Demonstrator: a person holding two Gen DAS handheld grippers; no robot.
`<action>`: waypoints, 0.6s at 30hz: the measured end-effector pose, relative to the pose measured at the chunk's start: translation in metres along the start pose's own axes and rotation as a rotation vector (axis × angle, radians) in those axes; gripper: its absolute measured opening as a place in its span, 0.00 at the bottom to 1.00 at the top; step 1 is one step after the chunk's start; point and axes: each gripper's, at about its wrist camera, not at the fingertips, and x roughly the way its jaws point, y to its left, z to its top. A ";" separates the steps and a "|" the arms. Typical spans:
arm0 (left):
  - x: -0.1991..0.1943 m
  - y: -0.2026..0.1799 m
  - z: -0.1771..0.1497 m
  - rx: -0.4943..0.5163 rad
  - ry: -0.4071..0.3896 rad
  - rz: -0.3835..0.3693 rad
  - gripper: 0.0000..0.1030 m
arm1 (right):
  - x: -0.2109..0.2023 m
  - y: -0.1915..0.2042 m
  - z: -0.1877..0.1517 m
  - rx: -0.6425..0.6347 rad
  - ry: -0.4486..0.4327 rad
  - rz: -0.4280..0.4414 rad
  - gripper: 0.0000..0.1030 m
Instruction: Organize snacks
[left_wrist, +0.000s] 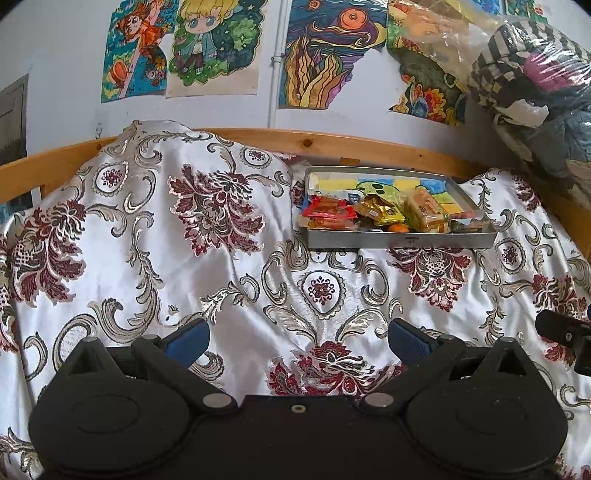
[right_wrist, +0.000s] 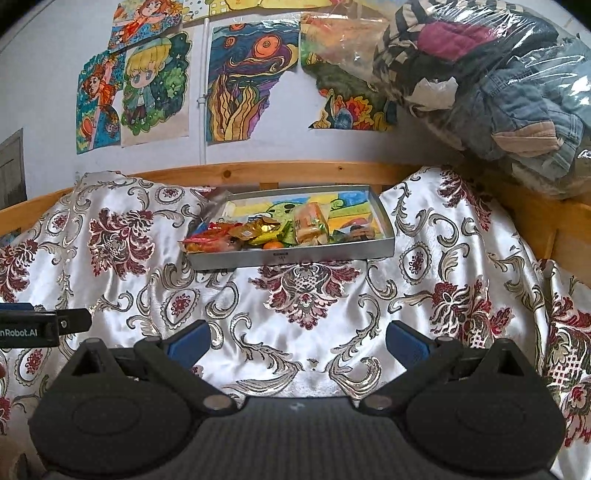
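A shallow grey metal tray (left_wrist: 402, 238) (right_wrist: 291, 258) rests on a white satin bedspread with dark red flowers. Inside lie several wrapped snacks: red packets (left_wrist: 328, 212) (right_wrist: 210, 240), a gold packet (left_wrist: 380, 210) (right_wrist: 258, 229), a wrapped bread roll (left_wrist: 424, 210) (right_wrist: 310, 223) and a small orange fruit (left_wrist: 398, 229) (right_wrist: 272, 244). My left gripper (left_wrist: 298, 341) is open, well short of the tray, nothing between its blue pads. My right gripper (right_wrist: 298, 341) is open too, facing the tray from a distance. Each gripper shows at the edge of the other's view.
A wooden bed rail (left_wrist: 332, 142) (right_wrist: 295, 171) runs behind the tray, below a wall of colourful drawings (left_wrist: 218, 44). A clear plastic bag of folded clothes (left_wrist: 535, 92) (right_wrist: 491, 81) is piled at the right. The bedspread (left_wrist: 184, 240) bulges high to the tray's left.
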 end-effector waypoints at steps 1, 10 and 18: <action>0.000 0.000 0.000 0.004 -0.002 0.004 0.99 | 0.001 0.000 0.000 0.000 0.002 -0.001 1.00; 0.000 -0.002 -0.001 0.020 -0.001 0.004 0.99 | 0.001 -0.003 -0.001 0.009 0.002 -0.008 1.00; 0.001 -0.001 -0.002 0.014 0.005 0.006 0.99 | 0.001 -0.003 0.000 0.007 -0.001 -0.008 1.00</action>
